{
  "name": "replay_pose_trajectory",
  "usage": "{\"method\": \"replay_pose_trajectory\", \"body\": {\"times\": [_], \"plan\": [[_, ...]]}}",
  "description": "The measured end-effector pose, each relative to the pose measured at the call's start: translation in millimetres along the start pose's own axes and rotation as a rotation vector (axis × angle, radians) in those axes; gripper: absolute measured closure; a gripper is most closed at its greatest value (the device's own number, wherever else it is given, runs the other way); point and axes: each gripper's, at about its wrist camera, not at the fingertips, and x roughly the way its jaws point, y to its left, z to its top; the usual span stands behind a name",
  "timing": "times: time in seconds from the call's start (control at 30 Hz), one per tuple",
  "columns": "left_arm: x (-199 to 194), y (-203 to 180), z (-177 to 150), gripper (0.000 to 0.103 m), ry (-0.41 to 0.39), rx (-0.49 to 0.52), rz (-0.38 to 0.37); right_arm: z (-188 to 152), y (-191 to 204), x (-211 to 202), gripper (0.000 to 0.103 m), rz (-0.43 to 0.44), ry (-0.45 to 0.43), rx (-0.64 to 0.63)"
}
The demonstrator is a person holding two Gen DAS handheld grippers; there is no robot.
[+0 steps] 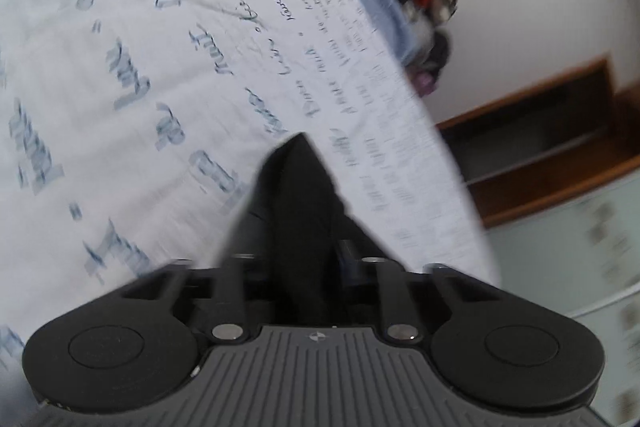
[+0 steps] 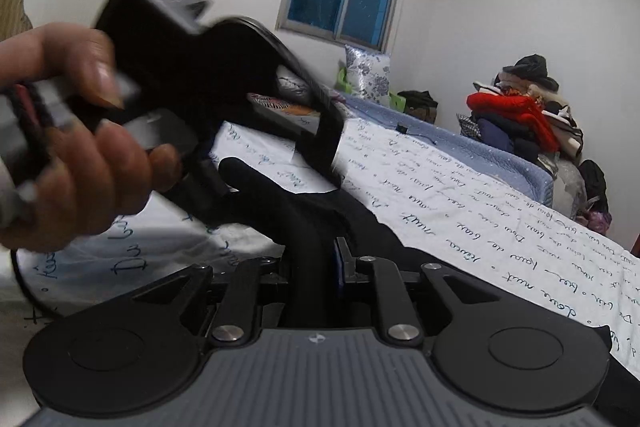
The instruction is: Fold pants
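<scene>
Both tongs, left (image 1: 298,227) and right (image 2: 316,247), pinch black pants (image 2: 304,211) between their fingers.

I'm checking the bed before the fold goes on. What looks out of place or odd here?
Nothing stands out. The black pants hang bunched from the right gripper, and the clothes pile beyond the bed is heaped, untouched.

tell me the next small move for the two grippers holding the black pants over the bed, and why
Probably draw the two grippers apart to pull the cloth taut. Both the left gripper and the right gripper are shut on the black fabric pants, which hang bunched above the white script-printed bedsheet, so they look too crumpled to fold cleanly.
</scene>
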Motion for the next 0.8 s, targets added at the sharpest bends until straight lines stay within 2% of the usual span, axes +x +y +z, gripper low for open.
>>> {"method": "replay_pose_trajectory", "body": {"times": [0.07,0.13,0.17,0.27,0.3,0.37,0.43,0.5,0.63,0.73,0.8], "plan": [[6,-1,1,0.082,0.004,0.036,0.038,1,3,6,0.086,0.011,0.039,-0.018],[7,6,3,0.081,0.009,0.035,0.050,1,6,9,0.075,0.012,0.066,-0.035],[7,9,4,0.080,0.008,0.024,0.045,1,6,7,0.073,0.014,0.068,-0.036],[-2,9,3,0.079,-0.012,0.041,0.061,3,-5,-14,0.071,0.066,0.096,0.050],[-5,3,1,0.080,-0.027,0.074,0.081,2,-14,-27,0.070,0.085,0.100,0.113],[-21,-16,-8,0.082,-0.065,0.179,0.134,-3,-42,-60,0.061,0.128,0.072,0.285],[-29,-46,-17,0.084,-0.116,0.307,0.166,-14,-77,-97,0.024,0.144,0.022,0.472],[-37,-79,-27,0.084,-0.151,0.411,0.166,-30,-114,-129,0.012,0.119,-0.011,0.631],[-35,-153,-63,0.082,-0.160,0.558,0.060,-76,-182,-173,0.012,0.056,-0.006,0.964],[-17,-198,-104,0.083,-0.104,0.625,-0.031,-113,-216,-206,0.012,0.011,-0.072,1.173],[1,-217,-137,0.087,-0.052,0.655,-0.080,-132,-231,-222,0.012,-0.015,-0.090,1.270]]}}
